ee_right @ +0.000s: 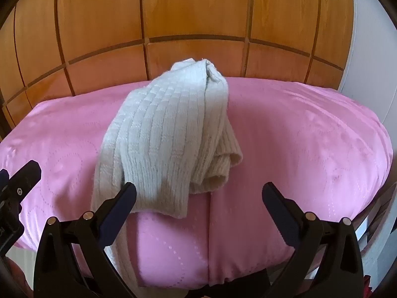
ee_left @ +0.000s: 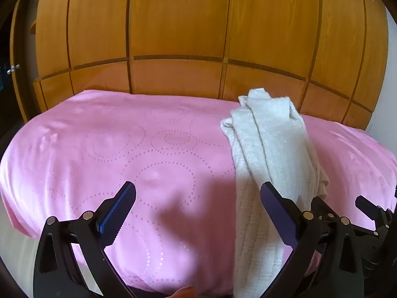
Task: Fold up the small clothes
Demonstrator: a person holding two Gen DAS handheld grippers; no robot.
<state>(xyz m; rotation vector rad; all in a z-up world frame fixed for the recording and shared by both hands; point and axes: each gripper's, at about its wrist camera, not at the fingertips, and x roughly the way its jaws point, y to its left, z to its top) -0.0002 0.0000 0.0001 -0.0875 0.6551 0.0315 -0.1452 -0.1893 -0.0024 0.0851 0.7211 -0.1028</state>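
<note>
A cream ribbed knit garment [ee_left: 270,154] lies bunched in a long heap on the pink bedspread [ee_left: 124,144], running from the far edge to the near edge and hanging over it. In the right wrist view the knit garment [ee_right: 163,134] sits centre-left on the bedspread [ee_right: 297,136]. My left gripper [ee_left: 198,196] is open above the bedspread, with the garment's near end just inside its right finger. My right gripper [ee_right: 198,196] is open, and its left finger overlaps the garment's lower edge. Nothing is gripped. The right gripper's tip [ee_left: 367,206] shows at the left wrist view's right edge.
A wooden panelled wardrobe [ee_left: 178,24] stands right behind the bed. A white wall [ee_right: 367,37] rises at the right. The left gripper's body [ee_right: 17,188] shows at the left of the right wrist view.
</note>
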